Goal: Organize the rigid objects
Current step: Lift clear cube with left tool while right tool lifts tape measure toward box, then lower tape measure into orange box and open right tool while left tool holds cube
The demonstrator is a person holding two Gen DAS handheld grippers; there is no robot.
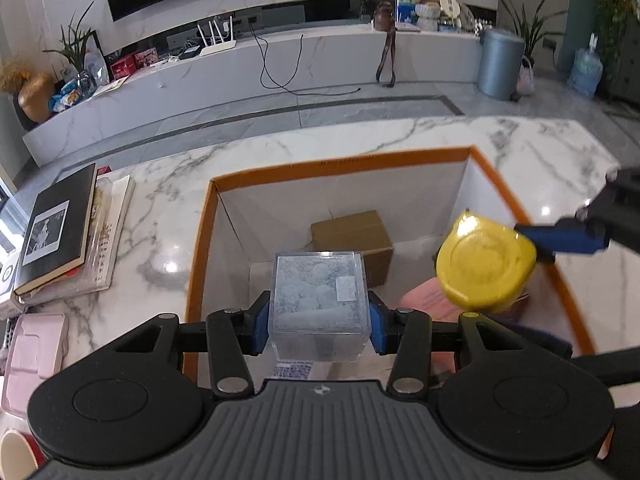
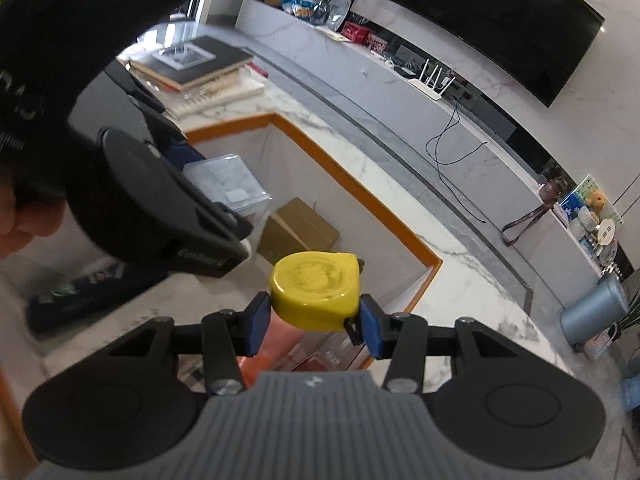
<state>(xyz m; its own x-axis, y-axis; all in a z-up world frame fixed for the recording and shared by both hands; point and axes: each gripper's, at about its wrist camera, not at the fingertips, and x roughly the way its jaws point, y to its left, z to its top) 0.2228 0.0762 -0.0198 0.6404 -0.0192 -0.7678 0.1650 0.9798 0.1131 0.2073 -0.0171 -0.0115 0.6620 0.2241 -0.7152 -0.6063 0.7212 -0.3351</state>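
The big open storage box, white inside with an orange rim, sits on the white grey-veined marble table, and both hands are working right over it.

The left gripper has its blue pads clamped on the two sides of a clear square plastic box with a mottled grey-white filling and a small pale label on top. That clear box hangs above the near part of the storage box, inside the line of the orange rim. In the right wrist view the same clear box shows beyond the dark body of the left gripper.

The right gripper is clenched on a yellow, rounded tape-measure case, one blue pad on each side, flat face turned up. From the left wrist view the yellow case hangs over the right side of the storage box, close to its right wall, with the right gripper's blue finger reaching in across the rim.

Down on the floor of the storage box, toward its far wall, lies a small brown cardboard carton. Something pink lies near the right wall below the yellow case; I cannot tell what it is.

Left of the storage box, on the table, is a stack of books with a black-covered one on top, and nearer than that a pale pink moulded tray.
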